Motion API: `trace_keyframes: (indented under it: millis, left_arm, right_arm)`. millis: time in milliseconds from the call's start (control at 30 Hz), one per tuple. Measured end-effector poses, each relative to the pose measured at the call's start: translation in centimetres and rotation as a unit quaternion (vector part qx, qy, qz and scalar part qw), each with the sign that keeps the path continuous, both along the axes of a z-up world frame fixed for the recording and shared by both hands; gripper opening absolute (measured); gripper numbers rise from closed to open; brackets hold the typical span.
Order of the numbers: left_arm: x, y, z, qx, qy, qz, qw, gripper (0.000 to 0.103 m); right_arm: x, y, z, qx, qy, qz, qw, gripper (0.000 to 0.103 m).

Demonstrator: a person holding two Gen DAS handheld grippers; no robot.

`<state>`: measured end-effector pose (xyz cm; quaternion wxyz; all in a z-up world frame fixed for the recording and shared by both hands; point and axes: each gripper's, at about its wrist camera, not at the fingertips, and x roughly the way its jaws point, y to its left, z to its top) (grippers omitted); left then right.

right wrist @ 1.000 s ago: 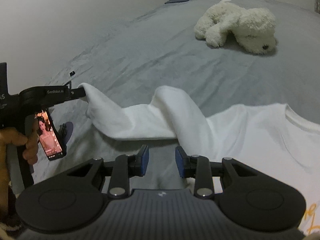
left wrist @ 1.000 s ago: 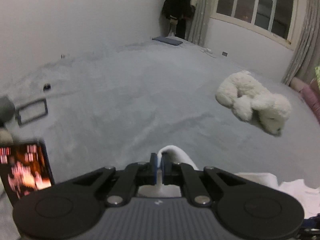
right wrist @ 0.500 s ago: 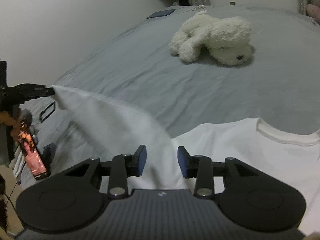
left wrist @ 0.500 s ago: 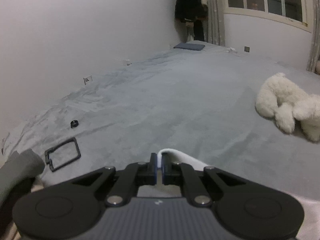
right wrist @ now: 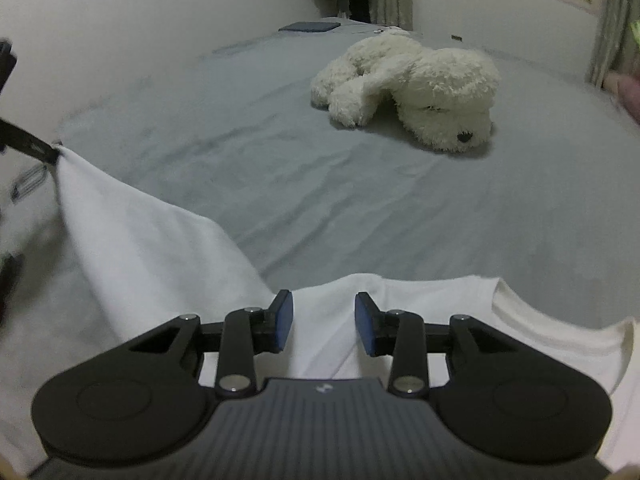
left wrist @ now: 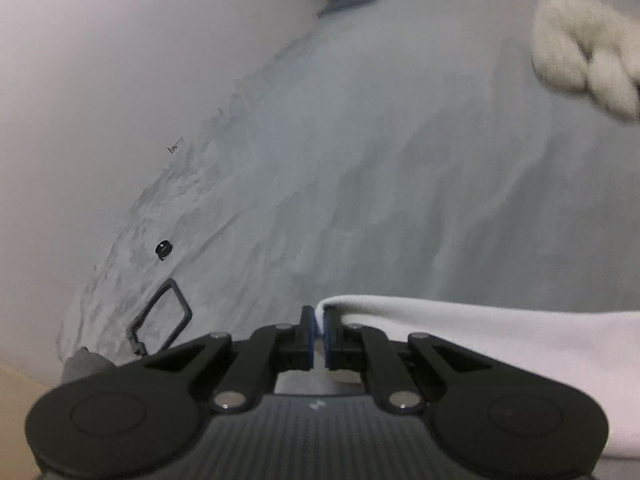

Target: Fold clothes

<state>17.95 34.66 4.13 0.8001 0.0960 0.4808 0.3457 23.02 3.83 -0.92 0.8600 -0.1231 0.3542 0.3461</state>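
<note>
Left claw (left wrist: 316, 322): jaws drawn almost together, pinching the edge of a white T-shirt (left wrist: 500, 344) between the blue pads; the cloth runs from the pinch off to the right in the left wrist view.
Left claw seen from the right wrist: its dark tip (right wrist: 44, 148) sits at the far left edge, holding a corner of the white T-shirt (right wrist: 132, 240) lifted off the bed, so the fabric hangs from it in a sloping sheet.
Right claw (right wrist: 324, 326): jaws standing apart with a clear gap, nothing between the pads; it hovers just over the shirt, and whether the tips touch the cloth cannot be told.
White T-shirt, body: spread on the bed directly under and ahead of the right claw, its ribbed neckline (right wrist: 560, 320) to the right of the right-hand finger.
Bed (right wrist: 360, 200): covered in a grey sheet with light creases, carrying the shirt at its near edge.
Plush dog (right wrist: 412, 88): white, lying on its side on the sheet, well apart from the shirt and beyond the right claw; blurred at the upper right of the left wrist view (left wrist: 580, 40).
Black frame (left wrist: 160, 326): small rectangular outline on the sheet left of the left claw.
Small black object (left wrist: 163, 249): on the sheet beyond the frame, near the wall; too small to identify.
</note>
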Motion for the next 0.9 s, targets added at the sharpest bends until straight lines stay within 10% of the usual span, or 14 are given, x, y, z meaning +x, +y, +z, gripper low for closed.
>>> trace_keyframes:
  millis: [367, 500, 600, 900]
  left_arm:
    - [-0.6, -2.0, 1.0, -0.026, -0.053, -0.021, 0.9980, 0.023]
    - [-1.1, -3.3, 1.4, -0.049, -0.083, -0.040, 0.9946, 0.029]
    - [-1.7, -4.5, 1.2, -0.068, -0.101, -0.041, 0.9917, 0.031]
    - [-3.4, -7.2, -0.1, -0.128, -0.144, -0.019, 0.9810, 0.048]
  right_arm:
    - [0.7, 1.5, -1.2, -0.073, -0.073, 0.040, 0.994, 0.047]
    - [0.8, 1.5, -1.7, -0.077, -0.075, 0.034, 0.994, 0.014]
    - [0.5, 1.3, -1.6, -0.084, -0.097, -0.006, 0.992, 0.009]
    - [-0.4, 0.2, -0.9, -0.012, -0.092, -0.033, 0.995, 0.032]
